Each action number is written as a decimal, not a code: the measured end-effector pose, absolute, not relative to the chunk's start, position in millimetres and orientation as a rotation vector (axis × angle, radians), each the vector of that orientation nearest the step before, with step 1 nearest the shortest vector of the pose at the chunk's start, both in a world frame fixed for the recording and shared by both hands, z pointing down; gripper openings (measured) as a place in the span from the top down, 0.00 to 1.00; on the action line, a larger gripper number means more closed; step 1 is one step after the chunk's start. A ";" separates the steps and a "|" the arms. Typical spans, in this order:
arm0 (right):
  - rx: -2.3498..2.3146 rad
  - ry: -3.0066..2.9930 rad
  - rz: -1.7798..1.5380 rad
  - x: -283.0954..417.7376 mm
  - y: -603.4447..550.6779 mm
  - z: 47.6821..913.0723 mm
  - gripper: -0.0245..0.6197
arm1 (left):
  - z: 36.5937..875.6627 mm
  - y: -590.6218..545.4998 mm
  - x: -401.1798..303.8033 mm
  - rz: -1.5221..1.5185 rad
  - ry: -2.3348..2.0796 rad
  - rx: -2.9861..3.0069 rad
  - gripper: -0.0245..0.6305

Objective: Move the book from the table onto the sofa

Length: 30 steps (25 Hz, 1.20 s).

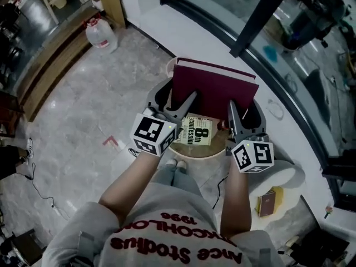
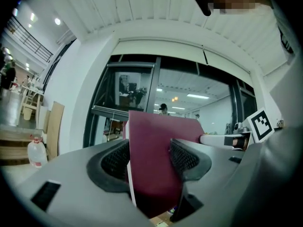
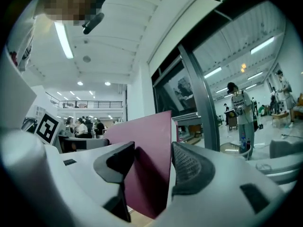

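Note:
A dark red hardcover book is held up between both grippers, above a small round table. My left gripper is shut on the book's left lower edge. My right gripper is shut on its right lower edge. In the left gripper view the red cover fills the gap between the dark pads of that gripper. The right gripper view shows the same cover pinched inside the right gripper. No sofa is recognisable in any view.
A second book with a pale green cover lies on the round table under the red one. A water jug stands on the floor at the far left. A small brown book on a yellow pad lies at lower right. A glass wall runs behind.

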State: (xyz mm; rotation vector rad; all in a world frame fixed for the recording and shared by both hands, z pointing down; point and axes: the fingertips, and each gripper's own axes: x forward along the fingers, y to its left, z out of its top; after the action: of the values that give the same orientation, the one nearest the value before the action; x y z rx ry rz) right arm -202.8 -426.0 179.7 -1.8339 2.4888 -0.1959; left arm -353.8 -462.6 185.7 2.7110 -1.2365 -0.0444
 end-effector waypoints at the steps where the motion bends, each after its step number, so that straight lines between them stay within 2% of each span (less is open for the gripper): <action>1: -1.832 2.482 -0.173 -202.6 -421.8 169.3 0.54 | 174.9 -459.0 -353.5 -0.057 -1.237 2.725 0.56; 14: -1.769 2.431 0.055 -208.8 -382.4 78.6 0.54 | 80.1 -418.9 -359.9 -0.211 -1.307 2.837 0.56; 30: -1.766 2.392 0.120 -220.8 -363.3 53.4 0.54 | 49.8 -400.0 -371.0 -0.296 -1.333 2.916 0.56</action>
State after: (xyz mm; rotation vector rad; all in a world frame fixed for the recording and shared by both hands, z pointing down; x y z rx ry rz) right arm -220.8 -363.3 53.4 -1.7656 2.3921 0.1195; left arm -371.0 -400.0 49.8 2.9165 -1.3334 -0.2961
